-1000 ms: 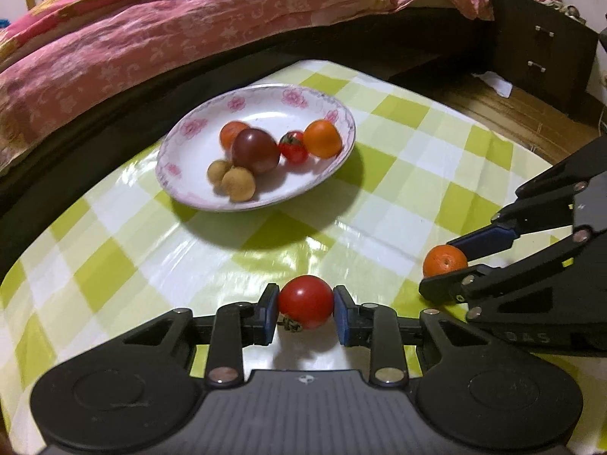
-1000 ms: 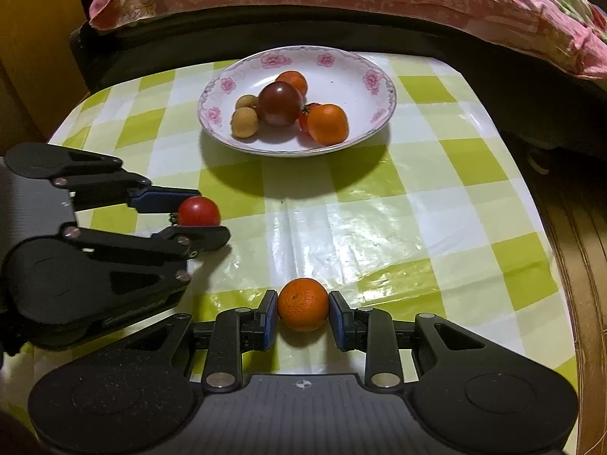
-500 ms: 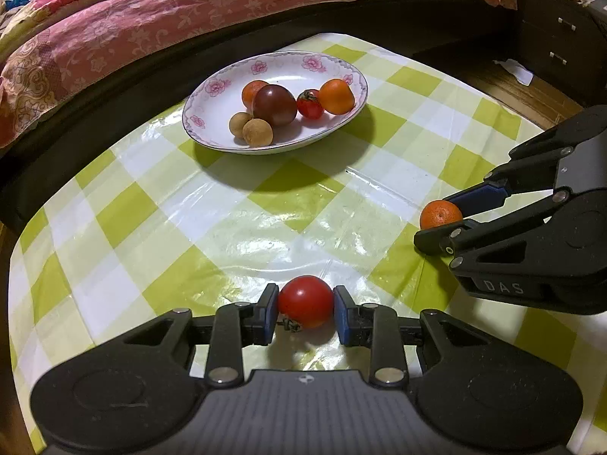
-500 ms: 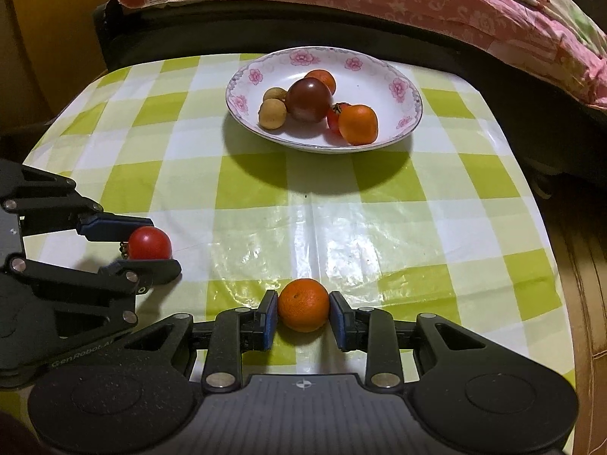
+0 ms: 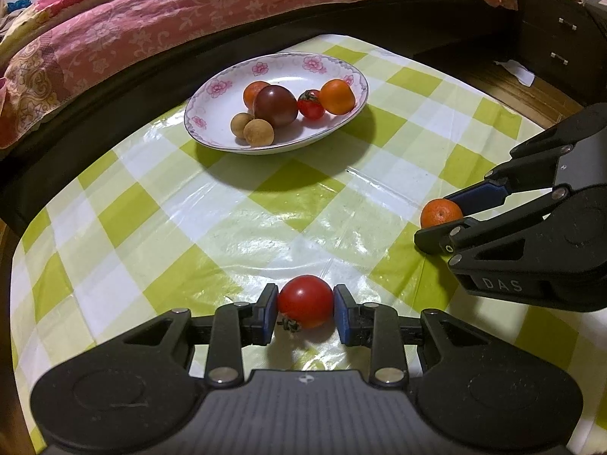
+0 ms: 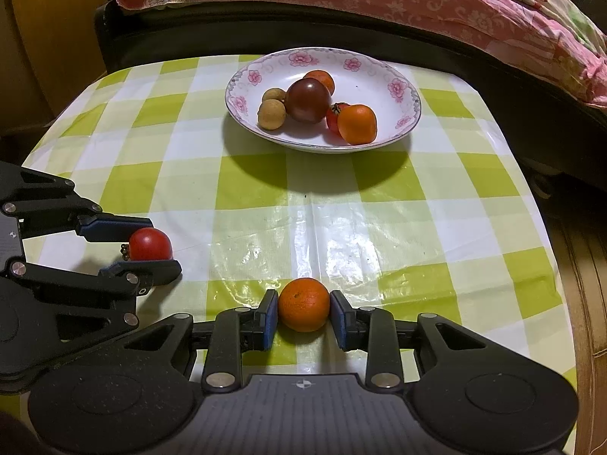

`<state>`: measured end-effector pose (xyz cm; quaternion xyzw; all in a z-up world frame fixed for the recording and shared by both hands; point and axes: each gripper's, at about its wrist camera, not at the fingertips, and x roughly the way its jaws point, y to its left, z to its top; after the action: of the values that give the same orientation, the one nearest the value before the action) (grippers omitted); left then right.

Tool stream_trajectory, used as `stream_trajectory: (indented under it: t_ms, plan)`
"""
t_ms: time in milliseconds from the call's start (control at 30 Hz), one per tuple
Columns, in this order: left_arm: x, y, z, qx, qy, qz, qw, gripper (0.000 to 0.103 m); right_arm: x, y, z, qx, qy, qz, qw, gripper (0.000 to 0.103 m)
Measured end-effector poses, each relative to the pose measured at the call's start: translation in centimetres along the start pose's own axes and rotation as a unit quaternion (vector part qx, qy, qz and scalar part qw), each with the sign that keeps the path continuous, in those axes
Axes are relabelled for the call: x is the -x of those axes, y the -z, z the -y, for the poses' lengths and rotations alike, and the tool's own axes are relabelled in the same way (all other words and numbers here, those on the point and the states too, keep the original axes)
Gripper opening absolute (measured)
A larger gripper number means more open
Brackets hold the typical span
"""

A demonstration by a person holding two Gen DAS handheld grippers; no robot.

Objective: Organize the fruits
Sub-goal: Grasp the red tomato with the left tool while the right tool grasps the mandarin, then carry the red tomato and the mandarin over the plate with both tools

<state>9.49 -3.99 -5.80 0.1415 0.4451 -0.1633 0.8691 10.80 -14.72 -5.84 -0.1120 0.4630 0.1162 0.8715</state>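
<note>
Gripping a red tomato (image 5: 305, 300) between its blue pads, the left gripper (image 5: 305, 309) hangs over the checked tablecloth (image 5: 235, 227). Beside it on its right, the right gripper (image 6: 303, 313) clamps a small orange (image 6: 303, 304). Both fruits look mid-carry; the plate (image 6: 408, 93), well ahead of both tools, probably calls for a forward reach and release among the fruit already there.

A home bedroom: bed with pink quilt (image 5: 159, 26) beside a checked-cloth table (image 5: 189, 227).
</note>
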Motion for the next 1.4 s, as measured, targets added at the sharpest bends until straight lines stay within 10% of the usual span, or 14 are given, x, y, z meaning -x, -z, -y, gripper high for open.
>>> stream_trajectory:
  t_ms: [1400]
  plan:
    - [1.2,-4.3,-1.1,0.012,-0.038,0.046,0.9981,0.038,2.5,-2.6,0.0,-0.016,-0.011,0.069,0.997,0.025]
